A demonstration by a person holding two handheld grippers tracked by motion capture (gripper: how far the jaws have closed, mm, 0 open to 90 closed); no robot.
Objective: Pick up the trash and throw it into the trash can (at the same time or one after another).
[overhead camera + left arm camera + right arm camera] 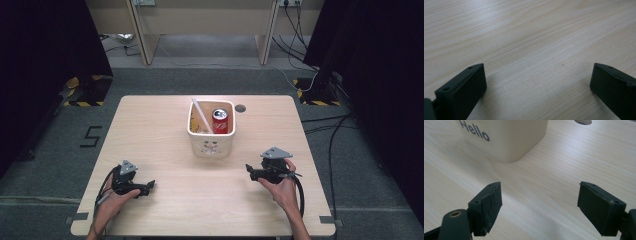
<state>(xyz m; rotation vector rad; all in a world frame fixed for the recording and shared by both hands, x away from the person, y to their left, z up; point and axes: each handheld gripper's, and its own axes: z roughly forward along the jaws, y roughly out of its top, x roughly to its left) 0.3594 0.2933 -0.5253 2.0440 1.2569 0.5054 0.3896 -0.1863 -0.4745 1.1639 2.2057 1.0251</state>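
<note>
Left gripper: your left gripper (pixel 150 185) sits low over the table (pixel 150 125) near the front left corner, jaws pointing toward the middle of the front edge. In the left gripper view (pixel 537 82) jaws stand wide apart, bare wood between them, nothing held.
Right gripper: your right gripper (pixel 248 170) is near the front right part of the table, jaws pointing left toward the centre. In the right gripper view (pixel 539 205) jaws are spread wide, nothing between them but tabletop.
Bin: cream plastic bin (pixel 211 142) stands upright at the table's middle, closer to the back edge than the front. Its corner with "Hello" lettering shows ahead of your right jaws (pixel 506 137), near but apart from them.
Can: red soda can (pixel 220 121) stands upright inside the bin, right half.
Straw: white straw-like stick (pixel 199 113) leans in the bin's left half, top poking above the back left rim.
Hole: round cable hole (pixel 240 108) in the tabletop just right of the bin's back corner; also visible at the top of the right gripper view (pixel 584 121).
Hands: each hand grips its tool from the front edge; both grippers well apart from each other, bin between and beyond them.
</note>
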